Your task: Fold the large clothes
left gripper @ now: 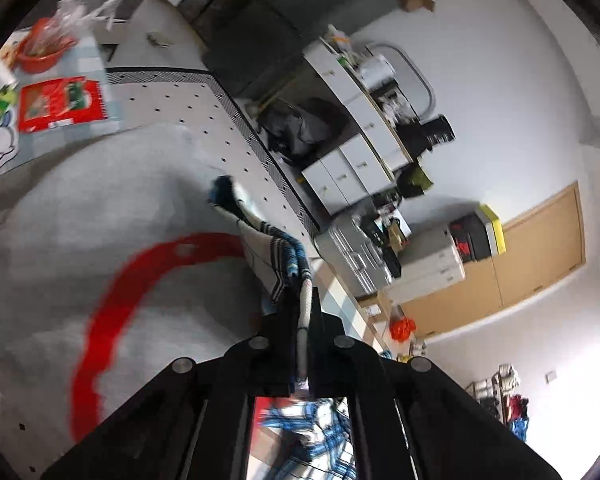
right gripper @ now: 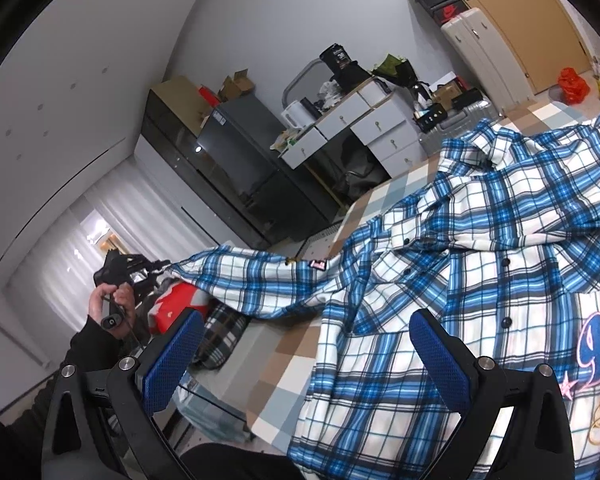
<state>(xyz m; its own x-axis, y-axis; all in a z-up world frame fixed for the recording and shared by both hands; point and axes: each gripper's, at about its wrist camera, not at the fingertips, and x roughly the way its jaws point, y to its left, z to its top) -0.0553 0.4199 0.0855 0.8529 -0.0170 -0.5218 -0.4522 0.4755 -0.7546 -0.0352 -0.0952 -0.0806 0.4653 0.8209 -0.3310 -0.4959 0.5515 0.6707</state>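
The plaid shirt (right gripper: 460,240) lies spread, buttons up, on the checked table (right gripper: 300,368). One sleeve is stretched off the table's edge to my left gripper (right gripper: 160,266), whose fingers (left gripper: 312,320) are pressed together, pinching the sleeve cuff (left gripper: 305,308). My right gripper (right gripper: 304,364) hovers over the shirt's lower front, fingers (right gripper: 172,360) spread and empty. I judge the cloth light, soft and floppy. It will sag and slide, so seams, cuffs and hem corners are the best holds.
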